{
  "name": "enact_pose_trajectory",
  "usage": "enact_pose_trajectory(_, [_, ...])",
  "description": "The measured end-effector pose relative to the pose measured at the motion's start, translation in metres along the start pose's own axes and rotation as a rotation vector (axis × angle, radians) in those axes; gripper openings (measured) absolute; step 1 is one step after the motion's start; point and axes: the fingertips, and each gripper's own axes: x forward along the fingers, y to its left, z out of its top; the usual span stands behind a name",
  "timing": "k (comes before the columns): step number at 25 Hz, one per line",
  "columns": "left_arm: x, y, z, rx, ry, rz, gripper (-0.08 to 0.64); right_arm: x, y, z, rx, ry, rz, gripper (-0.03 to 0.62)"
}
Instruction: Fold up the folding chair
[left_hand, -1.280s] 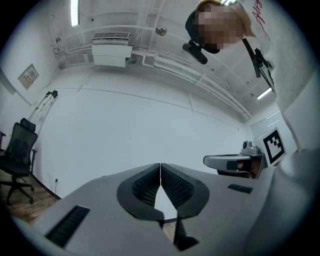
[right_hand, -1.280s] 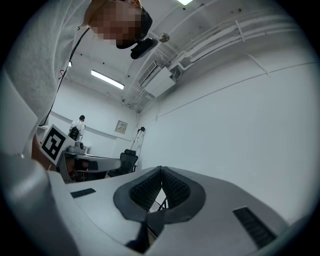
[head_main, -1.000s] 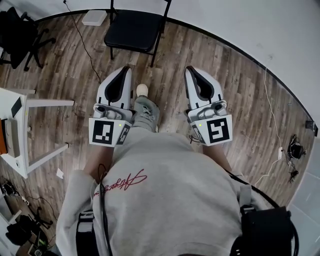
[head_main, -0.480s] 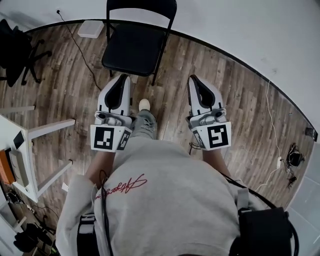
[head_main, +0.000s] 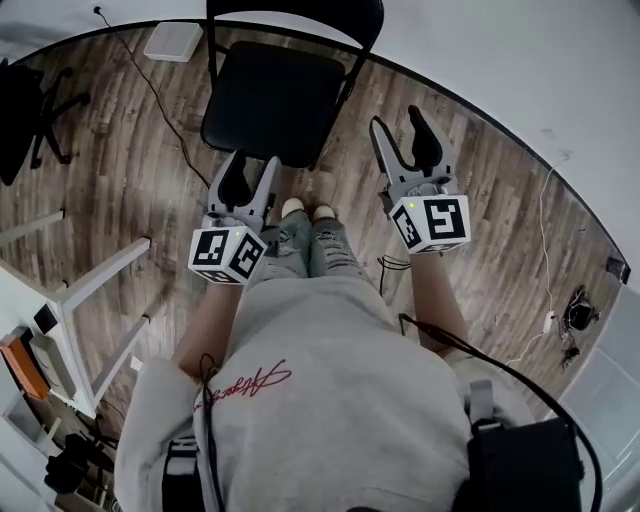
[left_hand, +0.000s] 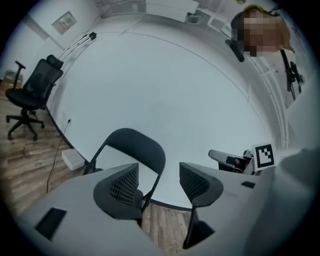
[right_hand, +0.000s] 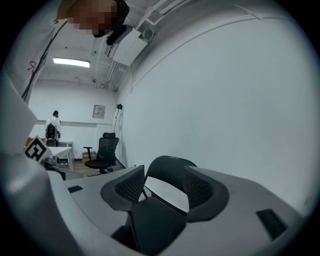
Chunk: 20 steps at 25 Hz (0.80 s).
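Step in hand: approach. The folding chair stands fully open with its seat flat and neither tool on it, so the fold has not begun.
Left gripper: its jaws have just been opening and stand apart. Nothing is between them; the backrest only shows beyond the gap.
Right gripper: its jaws have also just been opening and stand wide apart and empty, with seat and backrest beyond the tips.
Chair's place: ahead of both tools. The seat's front edge is near the left gripper's tips, and the seat's right side lies just to the left of the right gripper.
Next move: probably 1 gripper steadies the backrest or frame while the other catches the seat's front edge to tip it up; both must still travel forward and then close.
Head view alone: shows both tools at once, the person's shoes between them, and the whole seat from above.
Gripper views alone: show the backrest upright against the wall, an office chair off to the left, and the open gap between each pair of pads.
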Motion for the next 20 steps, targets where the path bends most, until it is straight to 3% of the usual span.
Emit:
enact_pose_trajectory(2, [0.007,0.039,-0.033,-0.029,0.051,0.106,0.264,0.025,-0.023,-0.03,0.008,0.053,-0.021,0.236])
enact_pose_trajectory(5, [0.013,0.107,-0.104,0.002,0.189,0.274,0.276,0.064,-0.065,-0.081,0.036,0.114,-0.077,0.245])
enact_pose_trajectory(6, [0.014,0.129,-0.13,-0.032,0.232,0.322,0.279,0.079,-0.079,-0.099,0.041,0.134,-0.096,0.247])
enact_pose_trajectory(9, [0.013,0.191,-0.206,-0.277,0.285,0.458,0.285,0.125,-0.117,-0.152,0.04,0.199,-0.134,0.25])
enact_pose_trajectory(12, [0.022,0.245,-0.266,-0.497,0.228,0.546,0.287,0.166,-0.149,-0.195,0.089,0.23,-0.163,0.25])
enact_pose_trajectory(15, [0.043,0.279,-0.3,-0.676,0.141,0.487,0.287,0.196,-0.168,-0.226,0.148,0.248,-0.162,0.25])
enact_pose_trajectory(18, [0.054,0.284,-0.313,-0.849,0.054,0.362,0.287,0.218,-0.167,-0.247,0.141,0.281,-0.109,0.25])
enact_pose_trajectory(20, [0.06,0.286,-0.313,-0.918,0.006,0.272,0.301,0.231,-0.164,-0.253,0.142,0.291,-0.087,0.25])
